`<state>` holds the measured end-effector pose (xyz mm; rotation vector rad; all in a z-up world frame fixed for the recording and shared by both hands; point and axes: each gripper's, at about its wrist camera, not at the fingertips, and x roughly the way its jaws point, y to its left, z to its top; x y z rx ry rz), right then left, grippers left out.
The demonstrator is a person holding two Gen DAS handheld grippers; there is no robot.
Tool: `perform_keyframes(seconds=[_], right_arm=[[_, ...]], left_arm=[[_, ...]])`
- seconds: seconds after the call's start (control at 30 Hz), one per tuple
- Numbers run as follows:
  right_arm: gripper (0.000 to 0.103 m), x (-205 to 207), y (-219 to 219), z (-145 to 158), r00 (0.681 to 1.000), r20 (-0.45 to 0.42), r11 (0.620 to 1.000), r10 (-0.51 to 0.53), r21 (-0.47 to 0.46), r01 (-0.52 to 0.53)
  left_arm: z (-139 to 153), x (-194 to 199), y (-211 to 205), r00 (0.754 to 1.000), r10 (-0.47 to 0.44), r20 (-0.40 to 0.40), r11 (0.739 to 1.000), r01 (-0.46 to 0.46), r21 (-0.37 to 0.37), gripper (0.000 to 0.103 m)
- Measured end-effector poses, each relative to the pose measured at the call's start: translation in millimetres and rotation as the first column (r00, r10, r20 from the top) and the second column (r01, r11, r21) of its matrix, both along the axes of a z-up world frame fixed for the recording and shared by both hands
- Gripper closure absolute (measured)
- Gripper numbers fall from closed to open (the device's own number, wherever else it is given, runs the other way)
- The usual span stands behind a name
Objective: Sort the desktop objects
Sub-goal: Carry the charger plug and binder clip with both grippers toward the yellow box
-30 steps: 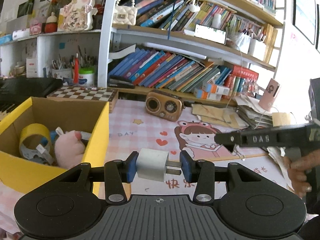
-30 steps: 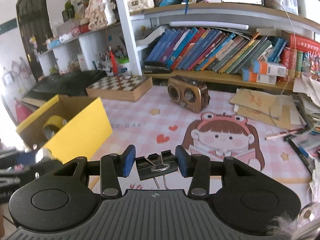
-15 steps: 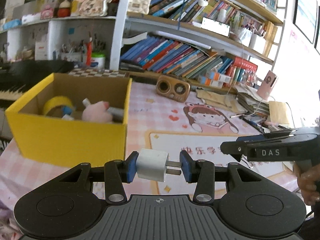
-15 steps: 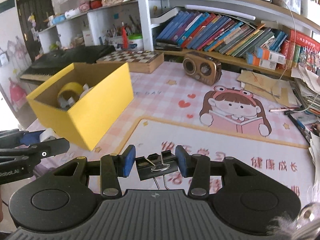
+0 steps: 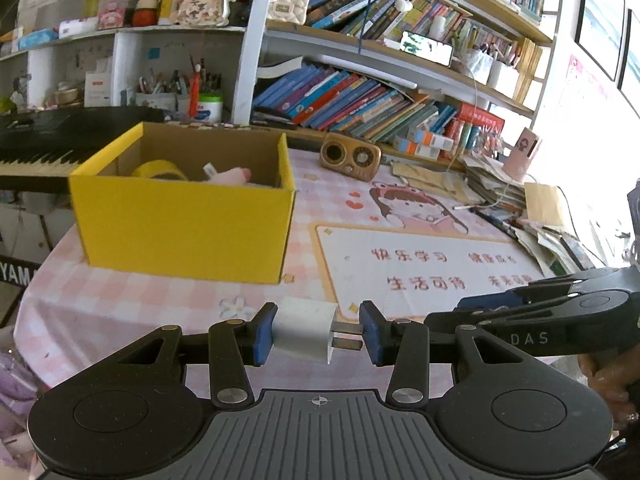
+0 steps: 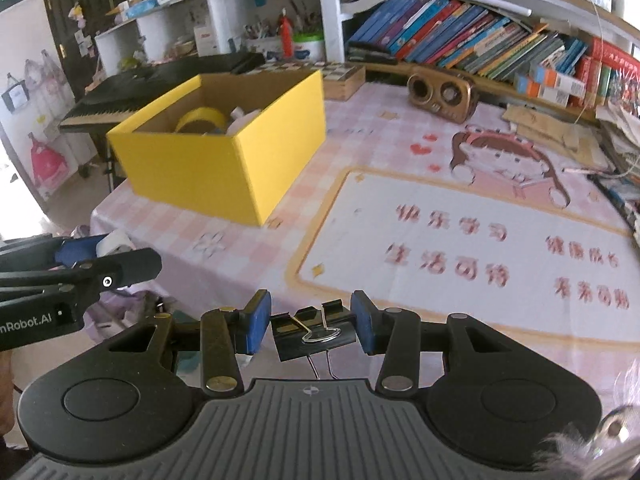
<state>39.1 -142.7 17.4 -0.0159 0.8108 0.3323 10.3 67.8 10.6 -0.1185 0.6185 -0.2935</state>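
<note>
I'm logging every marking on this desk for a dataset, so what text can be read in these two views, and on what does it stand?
"DAS": right gripper, on its side.
"nRobot.AI", start cut off: left gripper, on its side.
"YAMA", cut off: keyboard, on its front.
"快乐学习", "生活可待": desk mat; its other red lines are too blurred to read.
Book spines and shelf boxes: too small to read.

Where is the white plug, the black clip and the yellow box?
White square plastic charger plug [image 5: 304, 330]: left wrist view, on its white front face.
Black metal binder clip [image 6: 316, 334]: right wrist view, on its black body.
Yellow cardboard box [image 5: 184, 228]: left wrist view, on its near yellow wall.
</note>
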Motion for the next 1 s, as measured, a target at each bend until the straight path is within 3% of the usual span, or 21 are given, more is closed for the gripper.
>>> perform_keyframes(seconds=[0.67, 1.0], right_arm=[[0.062, -13.8, 60.2, 3.4, 0.989, -0.013, 0.989, 0.148, 0.012, -0.147], [0.062, -7.7, 68.9, 10.9, 0.988, 0.015, 0.988, 0.152, 0.027, -0.153]], left_arm=[[6.3, -36.6, 46.9, 0.991, 0.129, 0.039, 0.992, -0.129, -0.007, 0.060], [9.6, -34.4, 51.8, 0.988, 0.143, 0.059, 0.990, -0.143, -0.010, 0.060]])
